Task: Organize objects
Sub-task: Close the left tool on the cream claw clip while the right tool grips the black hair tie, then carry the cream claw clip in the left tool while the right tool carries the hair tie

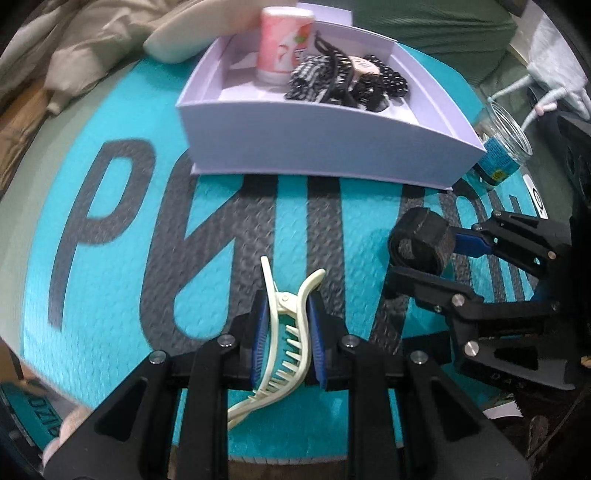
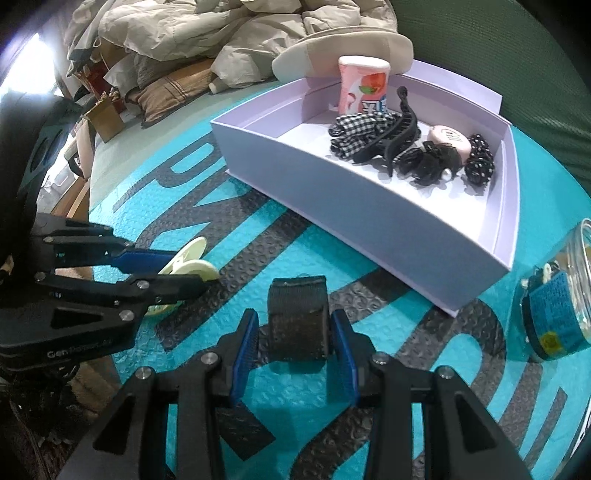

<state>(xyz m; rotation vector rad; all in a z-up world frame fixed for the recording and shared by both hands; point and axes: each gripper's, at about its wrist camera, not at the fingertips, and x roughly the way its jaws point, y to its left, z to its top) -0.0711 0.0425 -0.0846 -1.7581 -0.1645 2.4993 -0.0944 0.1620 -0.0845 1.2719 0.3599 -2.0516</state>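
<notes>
My left gripper (image 1: pixel 286 332) is shut on a cream hair claw clip (image 1: pixel 275 317), teeth pointing back between the blue pads, just above the teal mat. The right wrist view shows that gripper (image 2: pixel 173 271) at the left with the cream clip (image 2: pixel 192 266) in it. My right gripper (image 2: pixel 295 350) has its pads against the sides of a black strap loop (image 2: pixel 297 321) low over the mat; the left wrist view shows this gripper (image 1: pixel 424 258) at the right with the strap loop (image 1: pixel 421 240). A lilac box (image 1: pixel 314 140) (image 2: pixel 369 221) stands beyond both.
The box holds a pink canister (image 2: pixel 364 85), a black claw clip (image 2: pixel 399 129), scrunchies and a pink compact. A glass jar (image 2: pixel 557 314) with a blue label lies on its side to the right of the box. Beige clothing (image 2: pixel 221 33) is piled behind the teal mat (image 1: pixel 110 277).
</notes>
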